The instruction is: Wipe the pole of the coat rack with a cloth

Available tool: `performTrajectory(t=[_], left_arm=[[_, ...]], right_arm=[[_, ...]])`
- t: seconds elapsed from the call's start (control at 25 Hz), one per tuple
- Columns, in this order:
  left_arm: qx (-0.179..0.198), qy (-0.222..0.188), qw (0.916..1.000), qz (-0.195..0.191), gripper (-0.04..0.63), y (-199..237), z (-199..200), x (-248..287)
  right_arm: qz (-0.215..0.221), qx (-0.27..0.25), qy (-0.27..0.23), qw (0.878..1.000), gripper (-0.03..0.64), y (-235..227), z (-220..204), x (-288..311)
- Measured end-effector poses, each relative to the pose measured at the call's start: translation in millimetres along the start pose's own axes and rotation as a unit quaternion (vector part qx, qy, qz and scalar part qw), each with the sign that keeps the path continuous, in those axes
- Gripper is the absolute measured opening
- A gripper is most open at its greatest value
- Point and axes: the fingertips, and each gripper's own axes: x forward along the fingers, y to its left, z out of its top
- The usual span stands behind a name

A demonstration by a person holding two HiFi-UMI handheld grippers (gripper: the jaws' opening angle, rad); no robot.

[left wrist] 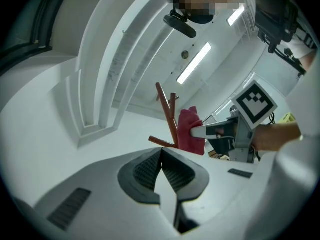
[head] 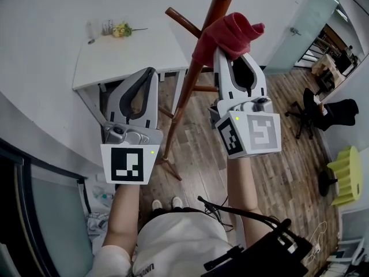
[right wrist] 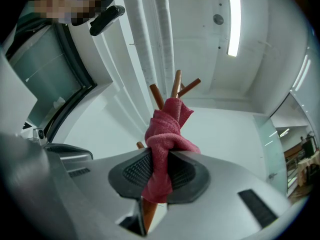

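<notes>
Cloth (head: 228, 33), just one, is clamped in the right claw (right wrist: 160, 165) against the single pole (head: 193, 79); left claw (left wrist: 161, 152) closed, empty.

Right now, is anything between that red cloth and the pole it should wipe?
Nothing visible stands between them. The right tool is shut on the cloth, which already appears to lie against the pole near its top.

There are two grey plastic grippers, the left gripper (head: 152, 72) and the right gripper (head: 232, 53). One crumpled red cloth (head: 228, 32) sits in the right claw, against one reddish-brown wooden coat rack (head: 184, 100).
</notes>
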Motion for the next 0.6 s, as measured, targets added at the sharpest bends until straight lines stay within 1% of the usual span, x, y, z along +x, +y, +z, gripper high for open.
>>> performTrajectory(t=[0.12,0.32,0.6], left_arm=[[-0.007,0.000,1.0000,0.001,0.014,2,-2,-2],[-0.007,0.006,1.0000,0.000,0.014,1,-5,-3],[-0.009,0.013,0.9999,-0.003,0.014,2,-12,-6]], right_arm=[[-0.006,-0.005,0.010,1.000,0.078,1,-3,-1],[-0.006,-0.003,0.007,1.000,0.078,2,-11,-6],[-0.008,-0.003,0.025,1.000,0.078,5,-24,-9]])
